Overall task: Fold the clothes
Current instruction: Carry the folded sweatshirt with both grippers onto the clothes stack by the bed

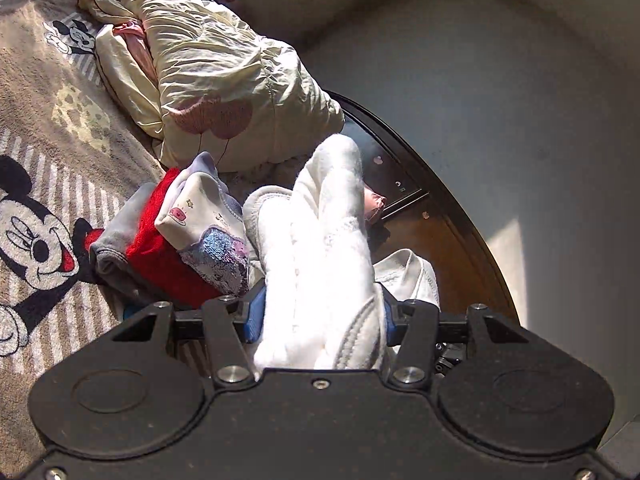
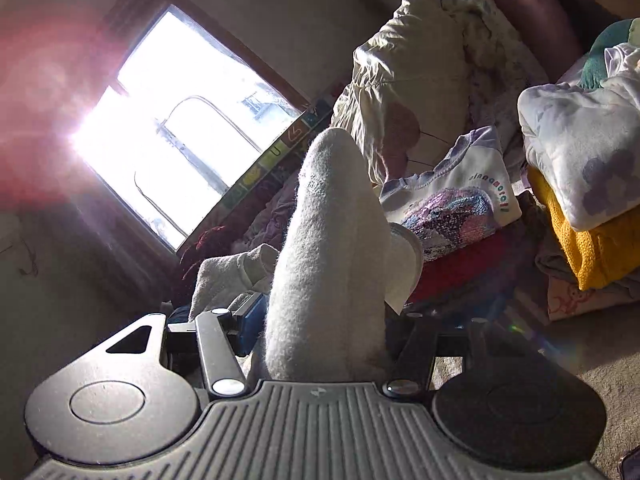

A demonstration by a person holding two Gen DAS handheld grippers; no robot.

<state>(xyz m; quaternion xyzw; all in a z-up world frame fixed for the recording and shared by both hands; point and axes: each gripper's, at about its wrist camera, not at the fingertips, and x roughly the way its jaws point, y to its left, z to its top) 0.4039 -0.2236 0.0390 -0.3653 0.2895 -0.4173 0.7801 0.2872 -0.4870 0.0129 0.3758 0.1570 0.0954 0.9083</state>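
A thick white fleece garment [image 1: 328, 240] is bunched between the blue pads of my left gripper [image 1: 322, 316], which is shut on it. The same white garment [image 2: 332, 240] stands up between the jaws of my right gripper [image 2: 326, 320], also shut on it, and the fleece hides most of that gripper's pads. A loose part of the garment hangs to the right in the left wrist view. Just beyond lies a stack of folded clothes [image 1: 192, 240]: grey, red, and a white top with a sequin patch [image 2: 452, 204].
A cream padded cover [image 1: 216, 92] lies behind the stack on a Mickey Mouse blanket [image 1: 40, 208]. A dark wooden bed edge [image 1: 452, 232] and a wall bound the right. In the right wrist view, a bright window [image 2: 180, 132] glares at left and a yellow knit pile [image 2: 592, 248] sits at right.
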